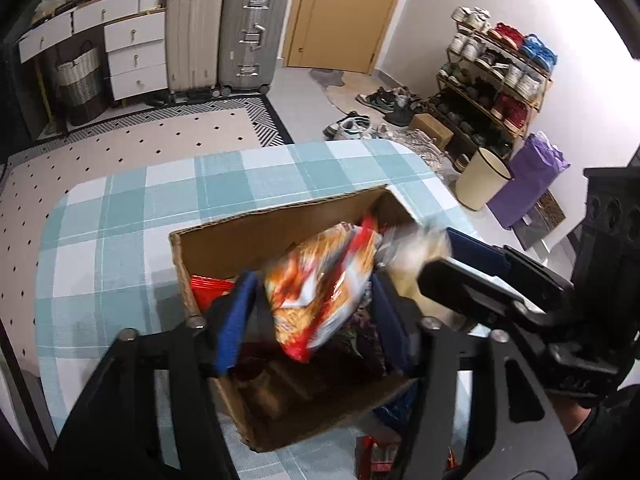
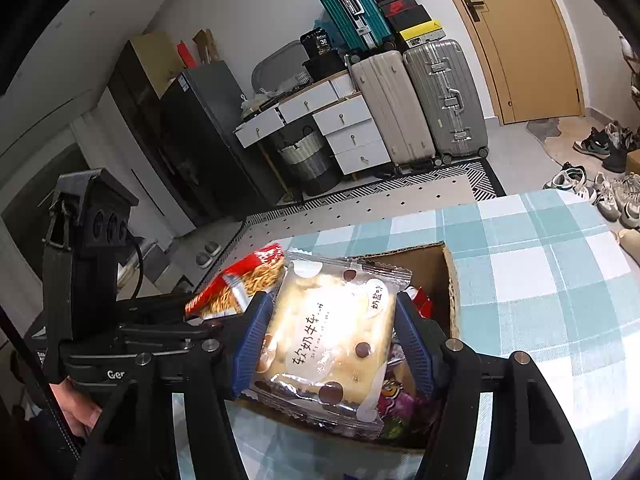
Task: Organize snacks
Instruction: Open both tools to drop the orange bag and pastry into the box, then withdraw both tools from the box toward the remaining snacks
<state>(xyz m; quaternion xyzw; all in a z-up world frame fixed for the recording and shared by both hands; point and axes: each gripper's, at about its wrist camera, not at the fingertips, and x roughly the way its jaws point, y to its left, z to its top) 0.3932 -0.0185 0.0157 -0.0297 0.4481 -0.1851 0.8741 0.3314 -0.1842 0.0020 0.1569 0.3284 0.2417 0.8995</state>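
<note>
Left gripper (image 1: 316, 300): apart, noodle packet (image 1: 320, 280) loose between, above cardboard box (image 1: 280, 216).
Right gripper (image 2: 332, 332): clamps cake packet (image 2: 328, 336).
Risk: spill past near wall.

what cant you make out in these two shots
- Left wrist view: whether the left tool grips the red-orange noodle bag; the bag is motion-blurred between the pads.
- Left wrist view: the cardboard box floor, covered by the bag and the tool.
- Right wrist view: the snacks under the cream bread packet held by the right tool; only purple wrappers peek out.
- Left wrist view: the red packet, cut off by the bottom edge.
</note>
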